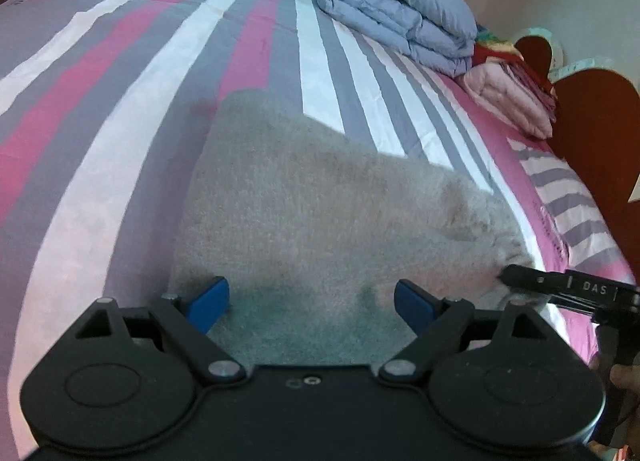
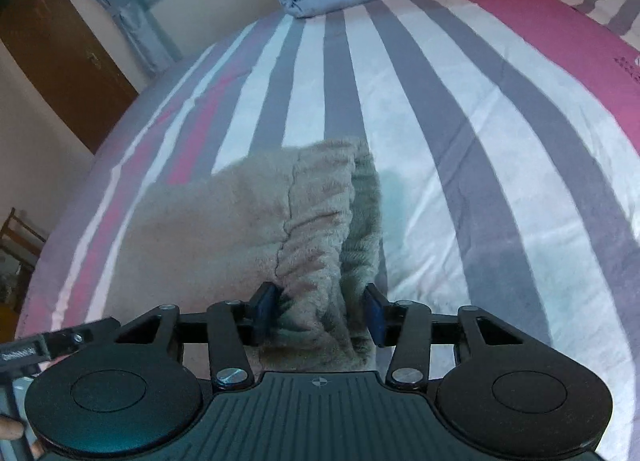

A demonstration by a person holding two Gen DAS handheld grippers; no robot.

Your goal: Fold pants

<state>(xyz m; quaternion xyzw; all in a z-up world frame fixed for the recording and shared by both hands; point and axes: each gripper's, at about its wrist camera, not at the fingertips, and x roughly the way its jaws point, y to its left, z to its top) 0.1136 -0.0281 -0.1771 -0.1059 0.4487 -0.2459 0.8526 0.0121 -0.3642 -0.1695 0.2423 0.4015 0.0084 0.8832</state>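
Fleecy grey-beige pants (image 1: 320, 201) lie in a compact, already doubled bundle on the bed's striped pink, grey and white cover (image 1: 120, 121), near its front edge, where both tools can reach. The left gripper (image 1: 310, 303) hovers over the near edge of the bundle with its blue-padded fingers (image 1: 210, 301) spread wide and nothing between them, apparently placed to steady or take the cloth next. The right gripper (image 2: 320, 315) straddles the gathered, elasticated waistband end of the pants; its left pad touches the fleece, the right pad stands just clear, so the jaws bracket the fold rather than pinch it firmly. Whether this is a grip being taken or let go cannot be told. A folded blue quilt (image 1: 396, 17) and a folded pink blanket (image 1: 508, 97) sit well apart at the far side.
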